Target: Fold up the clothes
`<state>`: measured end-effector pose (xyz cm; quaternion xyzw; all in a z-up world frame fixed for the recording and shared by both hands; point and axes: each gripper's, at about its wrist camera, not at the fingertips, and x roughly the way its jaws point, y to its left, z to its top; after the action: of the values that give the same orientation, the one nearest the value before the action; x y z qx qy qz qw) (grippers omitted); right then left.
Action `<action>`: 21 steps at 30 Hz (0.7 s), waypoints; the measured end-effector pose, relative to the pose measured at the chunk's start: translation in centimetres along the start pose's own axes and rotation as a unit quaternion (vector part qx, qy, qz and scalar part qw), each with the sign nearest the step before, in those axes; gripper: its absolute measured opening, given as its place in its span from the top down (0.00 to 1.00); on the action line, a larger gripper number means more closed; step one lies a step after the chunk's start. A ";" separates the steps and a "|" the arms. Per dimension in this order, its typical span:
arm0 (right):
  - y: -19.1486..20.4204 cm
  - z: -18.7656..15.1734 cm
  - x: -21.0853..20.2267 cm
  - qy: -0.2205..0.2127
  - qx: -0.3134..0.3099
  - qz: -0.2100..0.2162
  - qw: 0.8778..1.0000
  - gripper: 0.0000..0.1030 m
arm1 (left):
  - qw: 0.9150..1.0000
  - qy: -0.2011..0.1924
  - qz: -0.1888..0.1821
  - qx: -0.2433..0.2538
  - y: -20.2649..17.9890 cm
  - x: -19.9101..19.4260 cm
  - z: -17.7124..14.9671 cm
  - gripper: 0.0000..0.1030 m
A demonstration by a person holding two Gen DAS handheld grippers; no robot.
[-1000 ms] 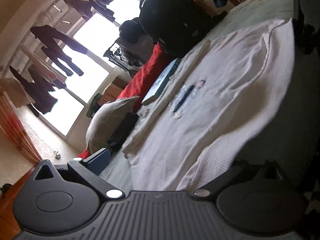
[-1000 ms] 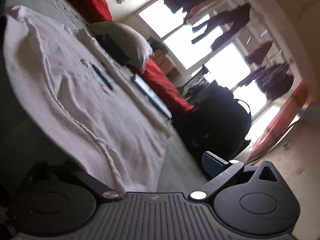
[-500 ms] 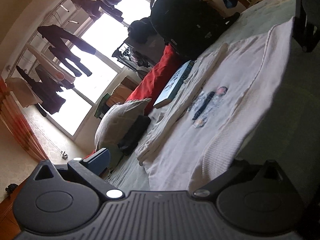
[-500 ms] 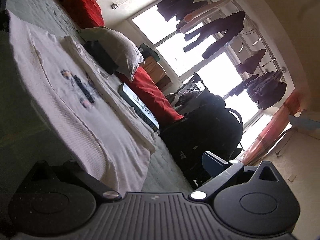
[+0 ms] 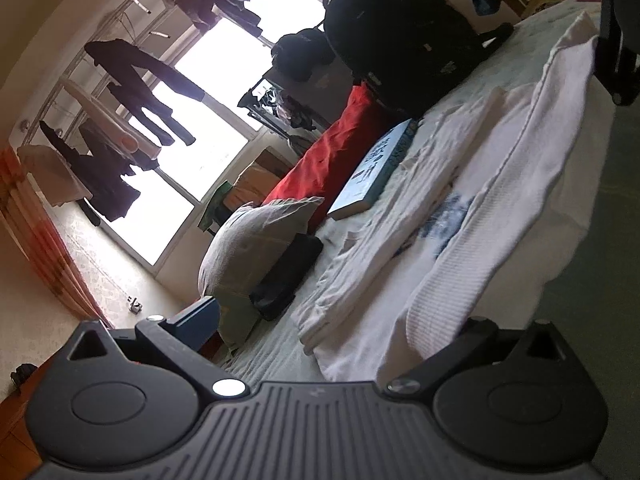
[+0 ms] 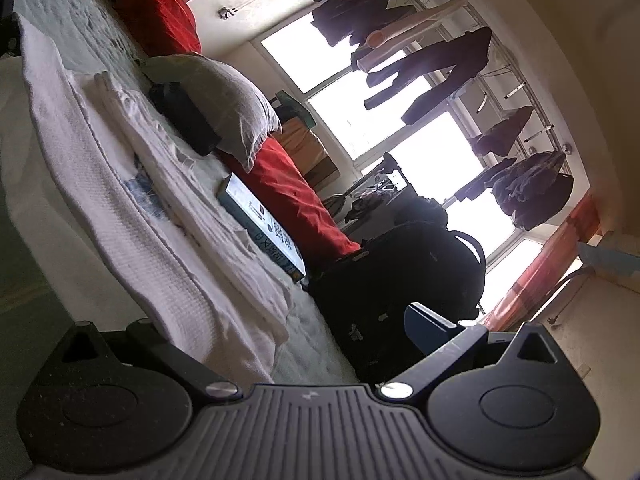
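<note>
A bedroom with bright windows (image 5: 224, 92) and dark laundry hung above; a pale bed (image 6: 68, 28) carries a red cushion (image 5: 332, 152), a grey pillow (image 5: 256, 240), a book (image 5: 372, 168) and a black backpack (image 5: 396, 36); the white shirt (image 5: 496, 208) lies spread across the bed, its near edge lifted and doubling over towards the printed front; the left claw (image 5: 396, 344) and right claw (image 6: 224, 344) each look clamped on that waffle-knit edge at opposite ends, though the fingertips are hidden; the cloth looks light, soft and limp, likely to sag between holds; best taken at the corners of the hem.
</note>
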<state>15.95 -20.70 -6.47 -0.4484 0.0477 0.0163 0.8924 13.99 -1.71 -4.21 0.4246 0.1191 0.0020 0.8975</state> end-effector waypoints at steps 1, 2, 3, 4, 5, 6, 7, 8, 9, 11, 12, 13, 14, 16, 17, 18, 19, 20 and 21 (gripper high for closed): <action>0.0 0.1 0.5 0.000 -0.001 -0.001 1.000 0.00 | 1.000 0.001 0.001 0.000 0.1 0.5 0.1 0.00; -0.1 0.2 1.0 0.000 -0.001 -0.002 1.000 0.00 | 1.000 0.002 0.001 -0.001 0.3 1.0 0.2 0.00; -0.1 0.4 1.5 0.000 -0.001 -0.002 1.000 0.00 | 1.000 0.002 0.001 -0.001 0.4 1.4 0.3 0.00; -0.2 0.5 2.0 0.000 0.000 -0.002 1.000 0.00 | 1.000 0.003 0.001 -0.001 0.6 2.0 0.4 0.00; -0.3 0.6 2.5 0.000 0.000 -0.001 1.000 0.00 | 1.000 0.004 0.000 0.000 0.7 2.5 0.5 0.00; -0.4 0.8 3.1 0.001 0.001 0.000 1.000 0.00 | 1.000 0.005 0.000 0.001 0.8 3.1 0.6 0.00; -0.4 0.9 3.6 0.001 0.001 0.000 1.000 0.00 | 1.000 0.004 0.001 0.002 0.9 3.6 0.7 0.00; -0.5 1.0 4.2 0.001 0.001 -0.001 1.000 0.00 | 1.000 0.005 0.002 0.003 1.0 4.1 0.8 0.00; -0.5 1.1 4.7 0.001 0.000 -0.002 1.000 0.00 | 1.000 0.005 0.003 0.003 1.2 4.7 0.9 0.00; -0.7 1.2 5.9 0.002 -0.001 -0.006 1.000 0.00 | 1.000 0.006 0.005 0.002 1.4 5.8 1.1 0.00; -0.8 1.3 6.6 0.004 0.000 -0.007 1.000 0.00 | 1.000 0.007 0.006 0.001 1.6 6.4 1.1 0.00; -0.9 1.3 7.2 0.005 0.001 -0.008 1.000 0.00 | 1.000 0.007 0.006 0.000 1.7 6.9 1.2 0.00; -1.0 1.4 7.8 0.006 0.002 -0.010 1.000 0.00 | 1.000 0.008 0.006 -0.001 1.8 7.5 1.3 0.00; -1.1 1.6 9.2 0.008 0.004 -0.013 1.000 0.00 | 1.000 0.009 0.007 -0.001 1.9 8.7 1.4 0.00; -1.2 1.6 9.8 0.009 0.005 -0.014 1.000 0.00 | 1.000 0.010 0.007 0.000 2.0 9.4 1.5 0.00; -1.2 1.7 10.5 0.011 0.007 -0.014 1.000 0.00 | 1.000 0.009 0.008 0.000 2.0 10.1 1.5 0.00; -1.2 1.8 11.1 0.012 0.008 -0.016 1.000 0.00 | 1.000 0.010 0.008 0.000 2.0 10.8 1.6 0.00; -1.1 1.8 11.7 0.014 0.008 -0.018 1.000 0.00 | 1.000 0.010 0.008 0.000 2.1 11.5 1.6 0.00; -1.0 1.8 12.3 0.016 0.008 -0.020 1.000 0.00 | 1.000 0.011 0.007 0.000 2.1 12.2 1.7 0.00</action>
<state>28.37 -20.02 -5.83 -0.4421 0.0526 -0.0092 0.8954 26.39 -0.37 -4.12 0.4253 0.1261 0.0130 0.8961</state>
